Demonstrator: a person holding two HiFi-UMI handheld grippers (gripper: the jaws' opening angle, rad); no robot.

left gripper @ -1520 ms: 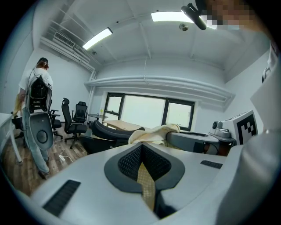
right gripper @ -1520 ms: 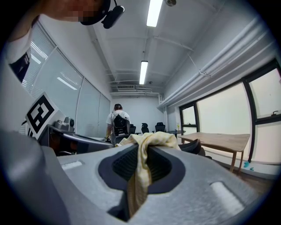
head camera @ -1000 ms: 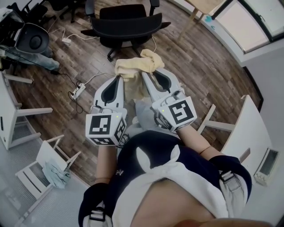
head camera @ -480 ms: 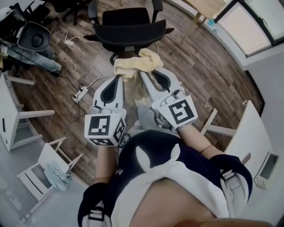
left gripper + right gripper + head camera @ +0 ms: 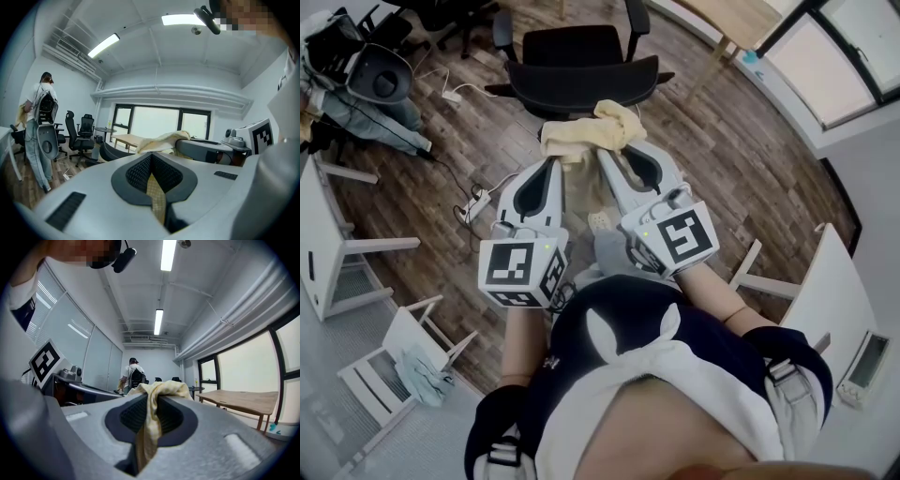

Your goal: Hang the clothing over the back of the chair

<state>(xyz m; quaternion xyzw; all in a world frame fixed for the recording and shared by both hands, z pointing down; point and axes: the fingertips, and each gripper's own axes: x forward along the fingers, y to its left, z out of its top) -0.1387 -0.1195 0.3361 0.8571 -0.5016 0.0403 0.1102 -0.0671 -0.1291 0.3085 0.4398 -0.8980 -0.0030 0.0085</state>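
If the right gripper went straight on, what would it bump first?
Probably the black office chair; the right gripper, shut on the pale yellow cloth, aims that way, though it might pass above the backrest.

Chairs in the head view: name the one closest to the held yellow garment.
The black office chair at top centre, just beyond the pale yellow garment. The white chair at lower left, bearing a bluish cloth, stands well aside.
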